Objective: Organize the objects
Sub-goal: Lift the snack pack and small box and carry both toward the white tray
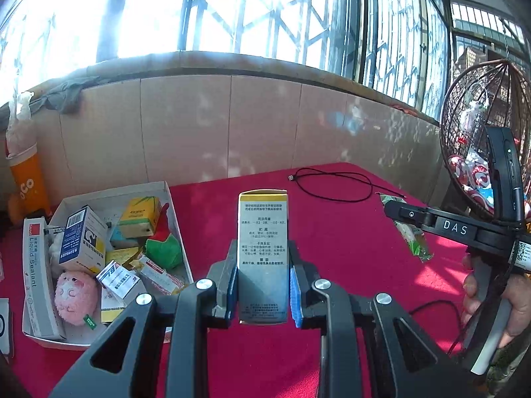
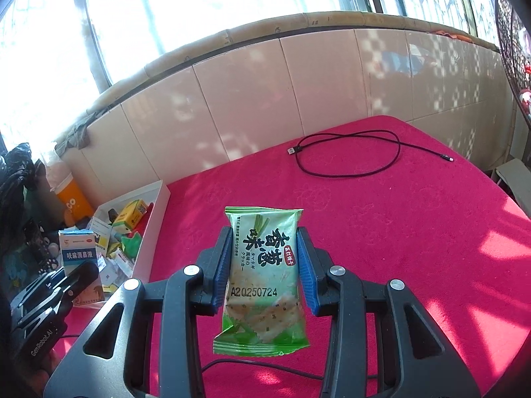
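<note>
Red cloth covered the bench (image 2: 381, 219). Left gripper (image 1: 264, 282) fingers were clamped on a medicine box (image 1: 263, 252), its lower end hidden; right gripper (image 2: 265, 265) fingers squeezed a cracker packet (image 2: 262, 282) above the cloth, beside the partly cut-off white tray (image 1: 179, 219).

A tall white medicine carton (image 1: 263, 255) with a yellow top band and printed text stands upright between the pads of the left tongs (image 1: 264, 285), clamped at its lower half, above the red counter (image 1: 332, 225). A green cracker packet (image 2: 262, 282), with its date code readable, hangs lengthwise in the grip of the right tongs (image 2: 264, 270). Left of both tongs lies an open white box (image 1: 179, 232) crowded with cartons, a pink plush and a green toy.
</note>
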{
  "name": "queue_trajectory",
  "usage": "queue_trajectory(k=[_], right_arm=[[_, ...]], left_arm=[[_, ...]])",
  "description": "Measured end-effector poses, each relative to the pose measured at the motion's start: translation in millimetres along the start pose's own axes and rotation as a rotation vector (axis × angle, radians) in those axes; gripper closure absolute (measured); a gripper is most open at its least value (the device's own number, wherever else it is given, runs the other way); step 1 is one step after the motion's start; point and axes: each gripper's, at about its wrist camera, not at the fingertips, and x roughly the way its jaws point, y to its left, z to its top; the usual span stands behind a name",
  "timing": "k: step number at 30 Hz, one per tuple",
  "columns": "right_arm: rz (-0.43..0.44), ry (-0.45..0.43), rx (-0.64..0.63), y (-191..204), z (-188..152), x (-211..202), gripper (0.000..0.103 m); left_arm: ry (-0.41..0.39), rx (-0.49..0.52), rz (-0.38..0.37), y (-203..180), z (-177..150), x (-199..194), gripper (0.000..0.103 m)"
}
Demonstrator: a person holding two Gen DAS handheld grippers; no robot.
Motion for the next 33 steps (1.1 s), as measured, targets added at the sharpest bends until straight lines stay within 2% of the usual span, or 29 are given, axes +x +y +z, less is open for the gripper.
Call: queue_trajectory(k=[9,33], right_arm=[[0.013,0.001,-0.053,24.5,-0.9,-9.4,0.066],[0.069,0.031,-0.259,119.7,-13.3,-12.8,0.066]], left_arm=[[-0.037,-0.029,0.016,14.7,-0.7,-20.0,0.078],[-0.115,-0.195,0.089,95.1,-16.2,-63.6,0.078]])
